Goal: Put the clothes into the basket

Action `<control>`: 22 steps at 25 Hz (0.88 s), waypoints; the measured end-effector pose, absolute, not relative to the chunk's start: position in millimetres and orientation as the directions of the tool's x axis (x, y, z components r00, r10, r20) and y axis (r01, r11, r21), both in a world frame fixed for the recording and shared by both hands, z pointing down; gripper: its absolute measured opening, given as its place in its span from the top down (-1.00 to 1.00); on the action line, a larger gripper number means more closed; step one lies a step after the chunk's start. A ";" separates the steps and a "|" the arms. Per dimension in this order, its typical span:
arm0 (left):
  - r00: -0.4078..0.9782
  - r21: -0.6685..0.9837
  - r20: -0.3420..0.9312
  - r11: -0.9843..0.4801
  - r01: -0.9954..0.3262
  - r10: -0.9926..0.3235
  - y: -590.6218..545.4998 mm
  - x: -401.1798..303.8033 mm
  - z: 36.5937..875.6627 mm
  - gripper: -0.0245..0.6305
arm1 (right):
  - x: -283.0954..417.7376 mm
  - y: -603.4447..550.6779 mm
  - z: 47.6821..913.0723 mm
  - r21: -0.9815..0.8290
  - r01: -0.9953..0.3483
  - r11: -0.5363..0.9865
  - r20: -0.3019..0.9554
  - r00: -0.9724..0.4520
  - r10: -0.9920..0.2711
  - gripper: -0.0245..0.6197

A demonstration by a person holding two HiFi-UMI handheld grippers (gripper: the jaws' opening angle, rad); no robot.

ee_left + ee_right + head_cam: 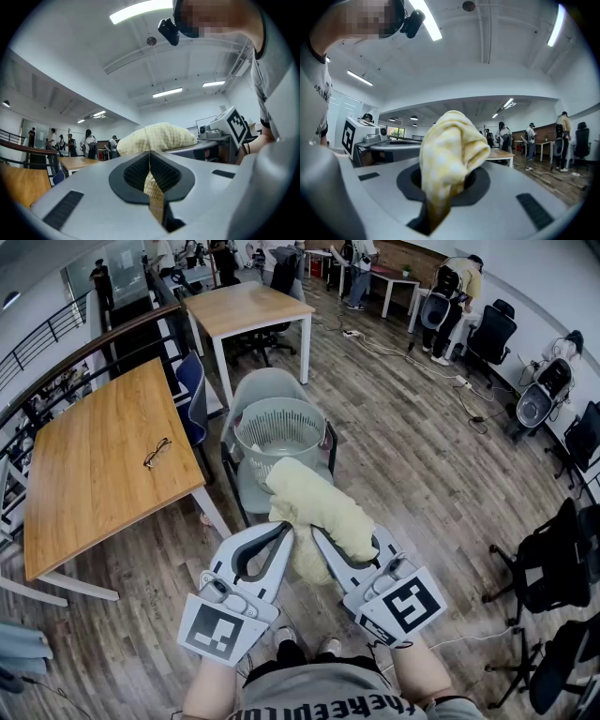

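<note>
I am in an open office with a wood-plank floor (403, 465), long wooden tables, and people at the far end. A grey chair (255, 390) stands ahead of me. The round slatted basket (246, 432) sits on its seat and fills it nearly edge to edge, which puts its open mouth at an easy height. My left gripper (150, 161) is closed on a thin fold of the cloth (314, 507), and my right gripper (440, 185) is clamped on a thicker bunch. I judge two grips are used so that nothing trails. The cloth hangs in the air between them, its far end over the basket's near rim, not yet inside. It is pale yellow, faintly checked, soft and crumpled into a thick roll.
</note>
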State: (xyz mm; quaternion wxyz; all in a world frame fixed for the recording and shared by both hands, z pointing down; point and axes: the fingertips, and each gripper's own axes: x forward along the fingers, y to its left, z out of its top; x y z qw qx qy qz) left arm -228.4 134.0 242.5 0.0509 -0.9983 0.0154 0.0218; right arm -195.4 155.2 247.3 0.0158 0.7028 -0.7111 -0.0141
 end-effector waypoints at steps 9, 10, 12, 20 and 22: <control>0.999 -0.083 -0.049 -0.997 -0.009 -0.005 127.4 -233.6 243.6 0.88 | -203.3 144.6 247.6 0.056 -0.998 0.003 -0.002 -0.003 -1.000 0.72; 0.999 -0.080 -0.050 -0.997 -0.007 -0.003 125.8 -234.7 243.8 0.88 | -204.9 143.0 247.6 0.058 -0.998 0.002 -0.002 -0.002 -1.000 0.72; 0.999 -0.079 -0.053 -0.997 -0.004 0.000 122.2 -236.7 244.3 0.88 | -207.3 139.6 248.6 0.059 -0.998 -0.001 -0.001 0.001 -1.000 0.72; 0.996 -0.064 -0.075 -0.997 0.037 0.042 106.9 -239.4 249.0 0.88 | -213.0 129.8 256.1 0.061 -0.997 -0.049 -0.001 0.049 -0.999 0.72; 0.995 -0.059 -0.084 -0.997 0.048 0.052 102.0 -240.1 250.0 0.88 | -213.3 126.2 258.7 0.058 -0.996 -0.063 0.003 0.064 -0.998 0.72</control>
